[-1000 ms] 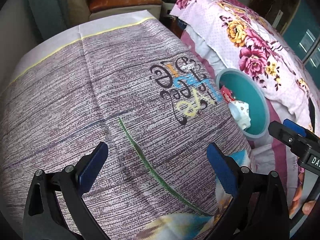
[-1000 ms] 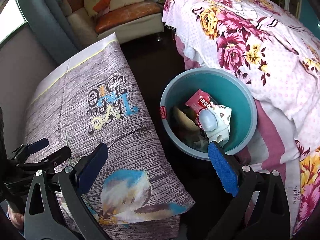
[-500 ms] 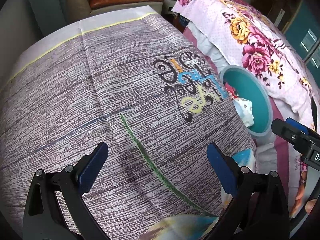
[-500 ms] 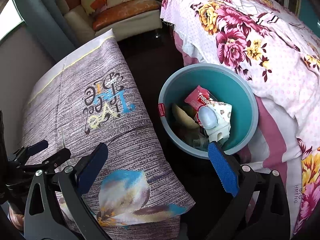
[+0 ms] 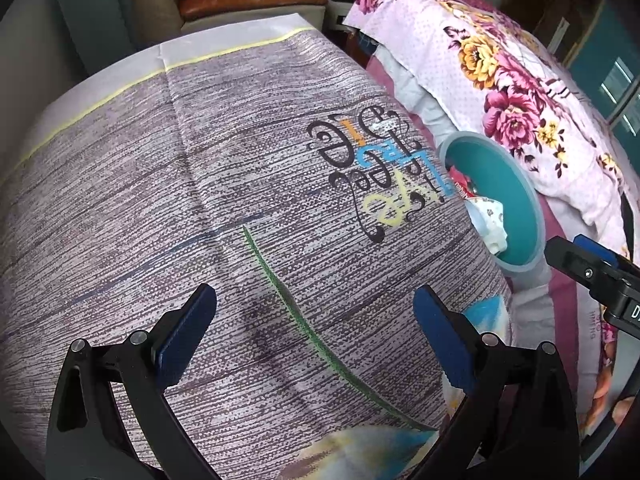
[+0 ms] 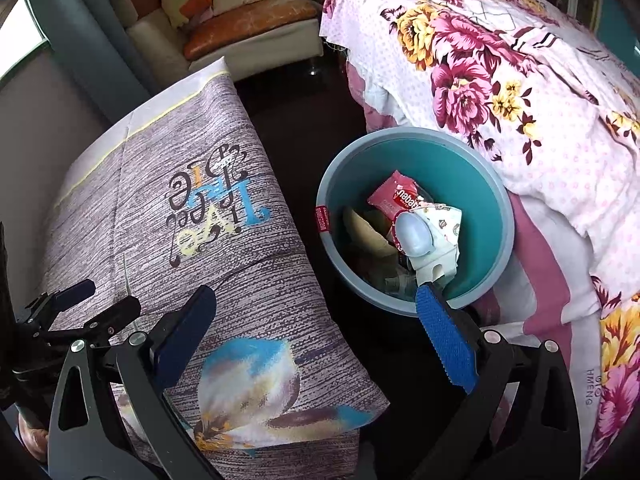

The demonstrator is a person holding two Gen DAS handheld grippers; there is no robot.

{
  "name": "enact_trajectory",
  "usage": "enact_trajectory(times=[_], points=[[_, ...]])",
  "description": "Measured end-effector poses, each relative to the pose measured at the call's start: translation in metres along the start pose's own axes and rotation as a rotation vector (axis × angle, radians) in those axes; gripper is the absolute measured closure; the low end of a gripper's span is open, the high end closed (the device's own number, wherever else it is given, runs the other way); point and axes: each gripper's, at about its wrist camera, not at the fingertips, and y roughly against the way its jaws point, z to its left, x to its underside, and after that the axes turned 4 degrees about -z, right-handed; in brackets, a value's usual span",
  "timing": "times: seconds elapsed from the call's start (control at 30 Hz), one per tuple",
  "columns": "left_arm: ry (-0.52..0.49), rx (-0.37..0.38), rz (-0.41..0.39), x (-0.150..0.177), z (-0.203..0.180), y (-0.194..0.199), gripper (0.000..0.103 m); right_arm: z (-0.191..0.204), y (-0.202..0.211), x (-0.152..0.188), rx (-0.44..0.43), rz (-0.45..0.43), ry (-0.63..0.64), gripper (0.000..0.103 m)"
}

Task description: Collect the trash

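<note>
Bin (image 6: pixel 492 184) loaded w/ trash, both grippers empty — task looks close to done.
Teal bin sits on the floor between the mauve-clothed table (image 6: pixel 168 136) and the floral bed (image 6: pixel 520 80); inside: red snack wrapper (image 6: pixel 394 198), white crumpled packet (image 6: pixel 440 228), more scraps underneath, can't ID. Left gripper (image 5: pixel 316 334) hangs over the tablecloth, jaws wide, holding nothing. Right gripper (image 6: pixel 316 334) hangs near the bin rim, jaws wide too, nothing in them. No loose trash visible on the cloth or floor in either view, so prob. little left, though parts of the room are out of frame.
</note>
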Motion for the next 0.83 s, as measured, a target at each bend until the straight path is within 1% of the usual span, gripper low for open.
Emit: enact_trajectory(times=[0.53, 0.83], points=[[0.002, 0.001, -0.016, 0.0, 0.001, 0.01, 0.004, 0.003, 0.012, -0.003, 0.0, -0.014, 0.018, 0.007], [0.026, -0.003, 0.0, 0.0, 0.008, 0.01, 0.004, 0.006, 0.015, -0.005, 0.003, -0.018, 0.025, 0.007]])
